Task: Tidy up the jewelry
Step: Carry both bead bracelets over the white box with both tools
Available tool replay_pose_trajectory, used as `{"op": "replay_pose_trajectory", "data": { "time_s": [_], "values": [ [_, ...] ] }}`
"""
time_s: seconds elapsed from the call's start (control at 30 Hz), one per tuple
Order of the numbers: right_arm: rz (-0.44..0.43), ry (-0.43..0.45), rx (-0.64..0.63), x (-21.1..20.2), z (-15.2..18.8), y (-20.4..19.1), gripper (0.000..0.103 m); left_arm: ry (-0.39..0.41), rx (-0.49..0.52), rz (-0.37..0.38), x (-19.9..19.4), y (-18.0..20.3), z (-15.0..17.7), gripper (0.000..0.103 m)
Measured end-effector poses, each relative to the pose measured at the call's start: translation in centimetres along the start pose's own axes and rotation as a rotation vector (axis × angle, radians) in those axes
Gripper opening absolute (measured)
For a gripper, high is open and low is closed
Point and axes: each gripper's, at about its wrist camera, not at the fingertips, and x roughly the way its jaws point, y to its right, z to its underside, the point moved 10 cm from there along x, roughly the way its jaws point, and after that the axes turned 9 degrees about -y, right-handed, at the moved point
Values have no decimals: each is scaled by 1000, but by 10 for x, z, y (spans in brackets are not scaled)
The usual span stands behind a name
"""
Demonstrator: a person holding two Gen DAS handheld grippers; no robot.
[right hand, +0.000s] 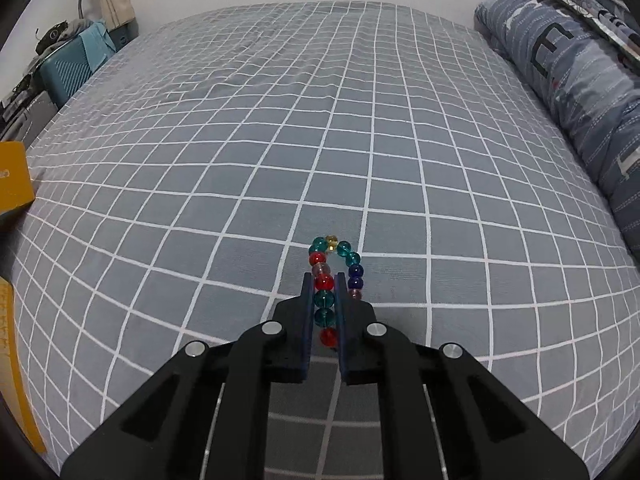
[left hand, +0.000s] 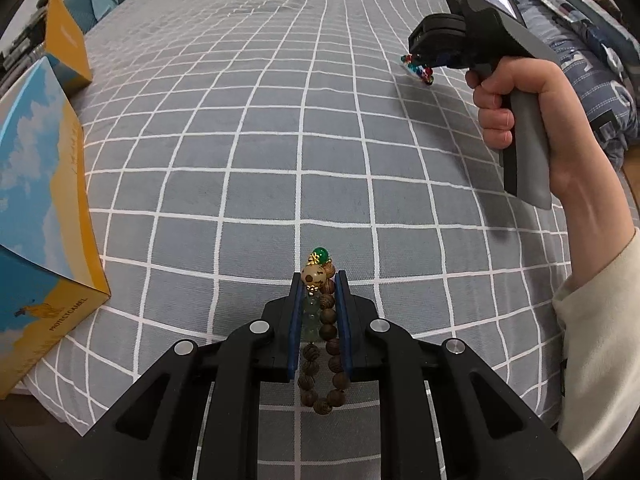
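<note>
Currently the left tool (left hand: 319, 280) is clenched on a wooden bead bracelet (left hand: 322, 344), and the right tool (right hand: 324, 280) grips a coloured glass bead bracelet (right hand: 334, 276); both hang above the bed (right hand: 280, 140). Neither is stowed yet; the yellow-blue box (left hand: 44, 208) left of the tool is possibly the destination.
</note>
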Motion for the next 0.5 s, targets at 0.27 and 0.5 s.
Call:
{"op": "replay_pose_trajectory", "data": {
  "time_s": [0.27,0.5],
  "values": [
    [-6,21,10,-23,4,0,9,36,-18,-17,-14,-10,-4,15],
    [-6,20,8,-39,13,-6,9,63,-39,-38,-28,-20,-7,15]
  ]
}}
